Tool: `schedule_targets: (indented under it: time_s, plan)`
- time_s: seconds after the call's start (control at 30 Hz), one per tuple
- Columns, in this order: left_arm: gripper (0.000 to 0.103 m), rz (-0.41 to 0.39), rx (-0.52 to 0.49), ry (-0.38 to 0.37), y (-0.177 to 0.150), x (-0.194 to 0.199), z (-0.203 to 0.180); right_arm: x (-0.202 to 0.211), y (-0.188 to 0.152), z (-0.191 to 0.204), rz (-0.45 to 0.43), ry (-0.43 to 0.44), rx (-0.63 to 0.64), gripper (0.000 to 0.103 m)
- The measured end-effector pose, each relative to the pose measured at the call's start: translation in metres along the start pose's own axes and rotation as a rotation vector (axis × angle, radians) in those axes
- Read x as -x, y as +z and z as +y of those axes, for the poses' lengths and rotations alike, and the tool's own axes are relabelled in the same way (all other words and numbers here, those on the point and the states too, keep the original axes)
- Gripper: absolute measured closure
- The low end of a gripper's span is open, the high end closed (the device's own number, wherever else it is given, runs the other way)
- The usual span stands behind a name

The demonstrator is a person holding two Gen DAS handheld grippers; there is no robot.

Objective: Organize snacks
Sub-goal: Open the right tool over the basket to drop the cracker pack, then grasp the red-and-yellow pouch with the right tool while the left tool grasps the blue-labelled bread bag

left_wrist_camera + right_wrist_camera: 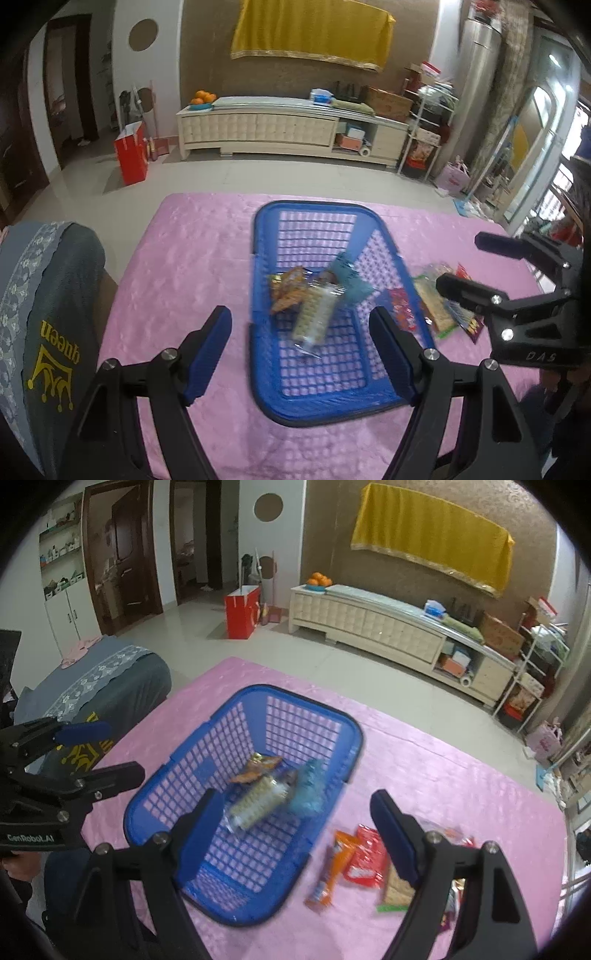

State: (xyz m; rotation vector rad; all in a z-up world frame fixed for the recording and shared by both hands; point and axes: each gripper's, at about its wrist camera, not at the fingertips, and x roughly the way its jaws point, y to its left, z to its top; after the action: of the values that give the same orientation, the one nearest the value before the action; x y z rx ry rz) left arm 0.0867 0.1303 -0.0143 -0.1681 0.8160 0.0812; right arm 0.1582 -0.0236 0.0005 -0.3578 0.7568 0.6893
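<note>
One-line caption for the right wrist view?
Open right gripper above blue basket holding three snacks; more packets lie on the pink cloth.

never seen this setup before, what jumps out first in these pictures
The bright blue basket in the middle of the pink tablecloth catches the eye first, with a few snack packets lying in it. More snack packets lie loose on the cloth beside it, on the side of the right gripper. Both that one and the left gripper stand open and empty above the table.
</note>
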Motion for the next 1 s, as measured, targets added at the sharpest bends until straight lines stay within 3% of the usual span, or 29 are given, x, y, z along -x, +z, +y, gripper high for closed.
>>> schedule_targets:
  time_s: [0.5,1.0]
  plan:
    - [0.028,0.0,-0.123,-0.09,0.006,-0.012,-0.111,0.053,-0.049,-0.091,-0.017,-0.124,-0.087,0.018]
    - [0.028,0.067,-0.192,-0.138,0.001,-0.067,-0.2,0.036,-0.097,-0.177,0.055,-0.152,-0.172,0.018]
